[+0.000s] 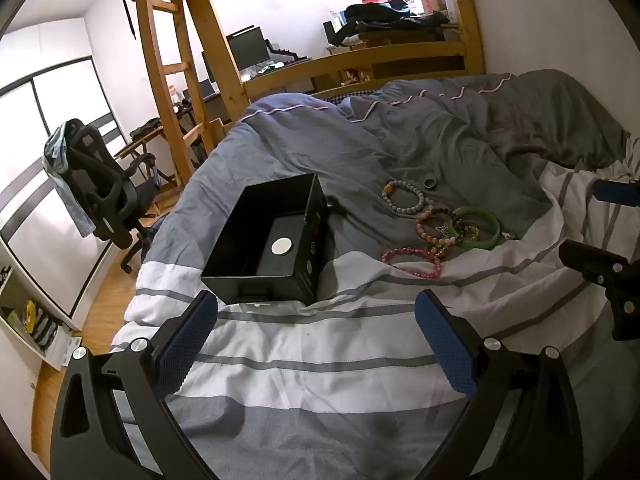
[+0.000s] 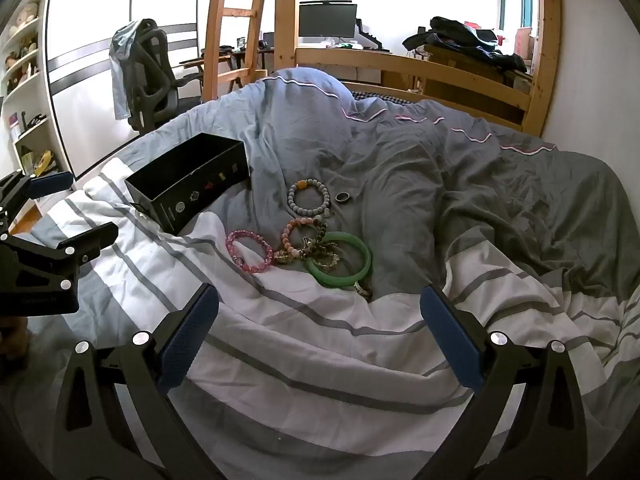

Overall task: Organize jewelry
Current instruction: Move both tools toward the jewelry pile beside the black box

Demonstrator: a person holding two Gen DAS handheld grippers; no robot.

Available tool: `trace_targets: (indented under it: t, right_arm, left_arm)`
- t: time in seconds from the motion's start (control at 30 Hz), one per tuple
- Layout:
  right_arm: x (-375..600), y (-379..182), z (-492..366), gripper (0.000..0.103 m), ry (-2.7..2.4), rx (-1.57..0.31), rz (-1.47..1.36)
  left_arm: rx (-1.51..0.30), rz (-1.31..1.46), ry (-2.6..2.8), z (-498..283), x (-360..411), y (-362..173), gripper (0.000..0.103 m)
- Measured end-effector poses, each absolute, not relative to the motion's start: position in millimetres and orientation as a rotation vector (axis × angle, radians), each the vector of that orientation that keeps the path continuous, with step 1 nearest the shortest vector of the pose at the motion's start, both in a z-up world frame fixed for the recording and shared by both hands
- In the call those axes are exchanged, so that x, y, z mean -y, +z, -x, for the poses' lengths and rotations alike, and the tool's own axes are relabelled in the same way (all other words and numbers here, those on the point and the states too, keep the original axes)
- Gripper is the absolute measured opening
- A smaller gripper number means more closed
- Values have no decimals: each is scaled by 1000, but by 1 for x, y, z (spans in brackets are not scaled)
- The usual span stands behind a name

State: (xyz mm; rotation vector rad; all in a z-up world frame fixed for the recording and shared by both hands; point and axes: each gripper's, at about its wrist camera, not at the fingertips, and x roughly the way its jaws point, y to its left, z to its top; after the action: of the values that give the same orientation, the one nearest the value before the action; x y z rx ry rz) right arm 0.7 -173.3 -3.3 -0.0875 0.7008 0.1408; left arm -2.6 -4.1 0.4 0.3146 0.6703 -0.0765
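- Both my tongs, left gripper and right gripper, gape wide, holding nothing
- Bracelets lie tangled mid-frame, right of the black box; one pinch may drag several

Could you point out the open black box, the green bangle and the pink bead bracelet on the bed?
open black cardboard box [image 1: 256, 276], left wrist view, near wall.
green glassy bangle [image 2: 362, 262], right wrist view, right band.
pink bead bracelet [image 2: 250, 266], right wrist view, near beads.
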Motion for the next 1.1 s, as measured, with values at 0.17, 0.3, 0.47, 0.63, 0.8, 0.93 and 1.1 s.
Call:
trace_targets:
  t: [0.17,0.3,0.47,0.63,0.8,0.93,1.1]
  right_arm:
    - [174,-4,-3,100,140,-704,88]
    - [176,-6,-8,100,145,-717,68]
    - [181,-11,-22,100,156,-715,25]
    - [183,-15,-51,100,146,-739,-6]
    - [184,-23,-85,100,149,-757,-26]
    - [182,-35,-113,95,163,-788,-50]
    - [169,-62,-144,95,225,-866,-53]
  left_arm:
    - [-689,-316,-103,1,4,-3,97]
    - [-721,-308,-144,-8,10,-11,97]
    - [-766,-304,-208,-22,22,-24,97]
    - [-788,-309,-246,-41,37,-37,97]
    - [-813,-312,-267,-65,56,-52,96]
    - [-856,-348,-265,-86,70,-70,85]
    - [-935,-342,-252,-108,77,-94,75]
